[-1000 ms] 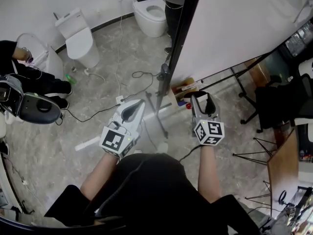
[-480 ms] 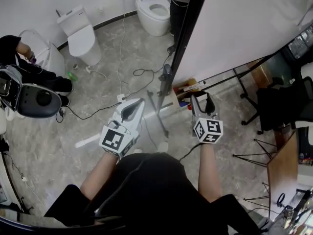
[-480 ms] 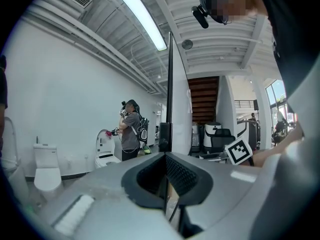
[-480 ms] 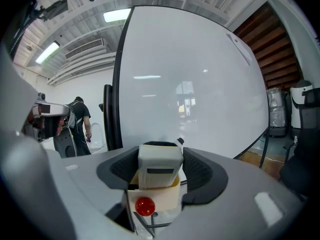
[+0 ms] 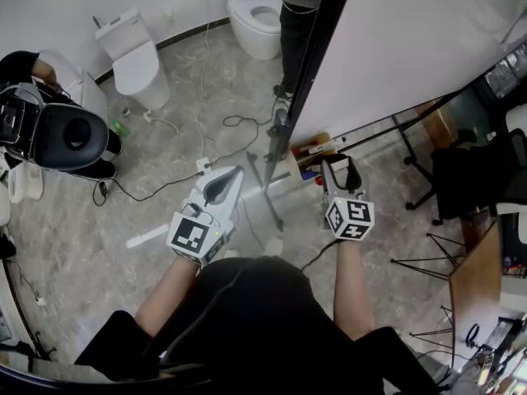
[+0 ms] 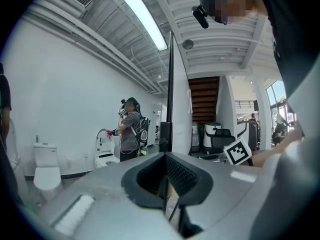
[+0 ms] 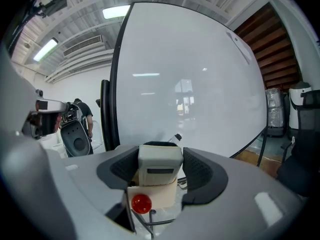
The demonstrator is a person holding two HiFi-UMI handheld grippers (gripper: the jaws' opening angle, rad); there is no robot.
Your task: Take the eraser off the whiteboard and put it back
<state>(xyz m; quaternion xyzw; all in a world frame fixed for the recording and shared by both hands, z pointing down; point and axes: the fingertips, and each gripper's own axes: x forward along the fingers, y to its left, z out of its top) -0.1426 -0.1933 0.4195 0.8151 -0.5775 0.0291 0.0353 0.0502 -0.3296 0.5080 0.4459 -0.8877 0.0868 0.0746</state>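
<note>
Right tool (image 7: 160, 156) tight on eraser (image 7: 159, 170) before whiteboard (image 7: 200, 74); left tool (image 6: 166, 171) closed, empty.

There is one whiteboard (image 5: 412, 48) and one eraser (image 7: 160, 166) just in front of it. Two tongs show below the whiteboard: the left tongs (image 5: 237, 174) and the right tongs (image 5: 340, 164). Left of the whiteboard stand two toilets, a near toilet (image 5: 254, 19) and a far toilet (image 5: 132, 52). Right of it is one black office chair (image 5: 469, 175).
</note>
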